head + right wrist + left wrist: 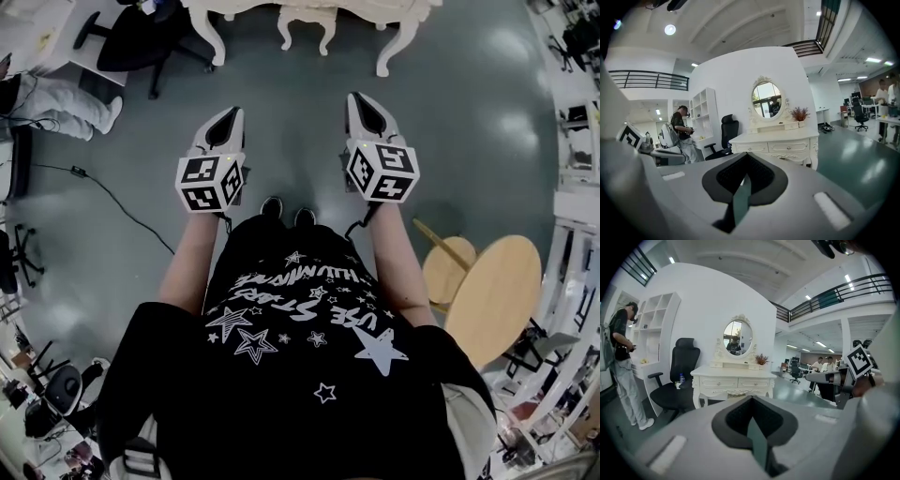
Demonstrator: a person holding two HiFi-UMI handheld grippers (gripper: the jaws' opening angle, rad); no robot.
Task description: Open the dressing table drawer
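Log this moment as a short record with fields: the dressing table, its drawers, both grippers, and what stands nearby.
dressing table: white, ahead of both grippers, with a stretch of floor between
drawers: two side by side in the front, both shut
left gripper: shut, empty, touching nothing
right gripper: shut, empty, touching nothing
on the table: oval mirror, small plant
nearby: black office chair beside the table; a person standing by white shelves
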